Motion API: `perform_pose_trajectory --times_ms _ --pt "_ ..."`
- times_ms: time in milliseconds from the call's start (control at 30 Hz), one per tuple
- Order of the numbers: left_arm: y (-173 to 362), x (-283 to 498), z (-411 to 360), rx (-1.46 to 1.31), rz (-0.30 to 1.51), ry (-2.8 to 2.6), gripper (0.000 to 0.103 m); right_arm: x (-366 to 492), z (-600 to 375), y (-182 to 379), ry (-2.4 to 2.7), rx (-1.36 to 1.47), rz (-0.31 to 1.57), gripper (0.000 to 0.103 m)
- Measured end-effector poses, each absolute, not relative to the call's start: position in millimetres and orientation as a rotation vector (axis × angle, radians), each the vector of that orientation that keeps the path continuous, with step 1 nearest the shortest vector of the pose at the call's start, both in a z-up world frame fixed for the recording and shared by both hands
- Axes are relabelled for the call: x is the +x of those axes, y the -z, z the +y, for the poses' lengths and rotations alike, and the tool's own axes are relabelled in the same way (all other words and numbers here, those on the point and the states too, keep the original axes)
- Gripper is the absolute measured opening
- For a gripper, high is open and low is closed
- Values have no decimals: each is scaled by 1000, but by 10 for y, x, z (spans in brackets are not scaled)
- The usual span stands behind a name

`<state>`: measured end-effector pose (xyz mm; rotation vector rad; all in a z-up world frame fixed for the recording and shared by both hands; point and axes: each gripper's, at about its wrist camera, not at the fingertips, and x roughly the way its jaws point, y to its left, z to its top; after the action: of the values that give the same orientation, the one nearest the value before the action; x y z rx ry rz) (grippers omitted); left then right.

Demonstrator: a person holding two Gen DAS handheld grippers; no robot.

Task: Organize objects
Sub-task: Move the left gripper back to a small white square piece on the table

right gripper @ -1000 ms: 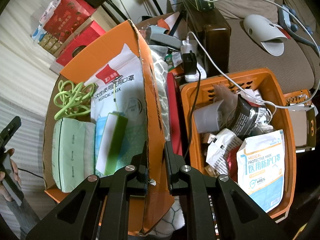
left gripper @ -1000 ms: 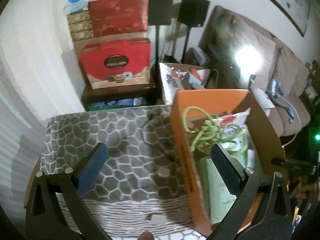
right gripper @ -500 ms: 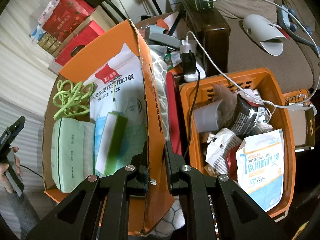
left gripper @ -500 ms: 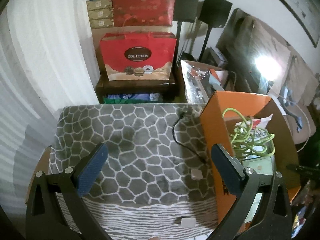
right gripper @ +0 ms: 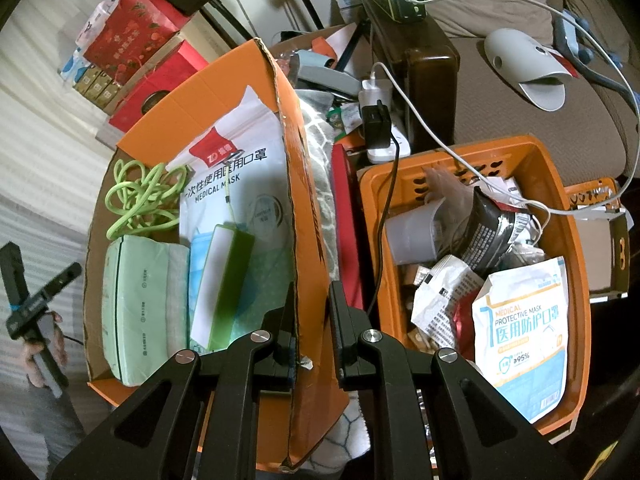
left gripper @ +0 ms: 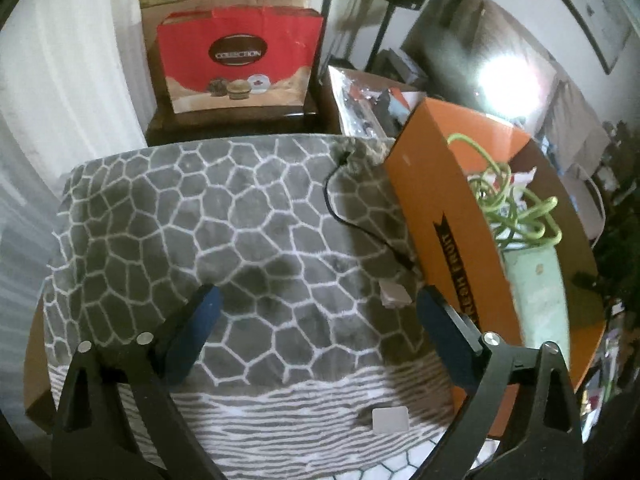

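An orange cardboard box (left gripper: 436, 188) stands on the right of a grey honeycomb-pattern cloth (left gripper: 224, 216). It holds a green cord (right gripper: 140, 200), a green tissue pack (right gripper: 136, 304), a white mask bag (right gripper: 236, 176) and a green-edged box (right gripper: 224, 284). My right gripper (right gripper: 312, 320) is shut on the box's right wall (right gripper: 304, 216). My left gripper (left gripper: 316, 312) is open and empty above the cloth, left of the box. Two small pale squares (left gripper: 394, 294) (left gripper: 390, 419) and a black cable (left gripper: 360, 220) lie on the cloth.
An orange plastic basket (right gripper: 560, 216) full of packets and a mask bag (right gripper: 524, 336) stands right of the box. Red gift bags (left gripper: 240, 60) stand behind the cloth. A power strip with chargers (right gripper: 380, 120) and a brown sofa (right gripper: 520, 112) lie beyond.
My left gripper has moved left and away from the box, now over the cloth. My right gripper has stayed clamped on the box wall.
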<state>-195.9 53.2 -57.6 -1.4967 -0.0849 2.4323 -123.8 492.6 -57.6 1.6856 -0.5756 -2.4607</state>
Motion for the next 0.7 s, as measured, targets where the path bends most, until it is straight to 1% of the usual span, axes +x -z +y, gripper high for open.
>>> perform_pose_trajectory --times_ms 67,133,400,600,700 --pt "644 -1941 584 -1495 -72 -2415 94 -1235 4927 577 2461 1686 -574 12" --pt "707 -1924 638 -1488 -67 -2390 88 -1239 4926 576 2461 1687 -574 12" --pt "891 -1913 798 -1434 -72 -2295 72 -1239 4922 575 2461 1687 -575 12" --pt "972 -1901 955 -1431 3 -2290 60 -1238 4923 576 2461 1686 -575 12" --pt "1000 -1896 1019 -1424 20 -2292 57 -1238 4925 576 2461 1686 -574 12"
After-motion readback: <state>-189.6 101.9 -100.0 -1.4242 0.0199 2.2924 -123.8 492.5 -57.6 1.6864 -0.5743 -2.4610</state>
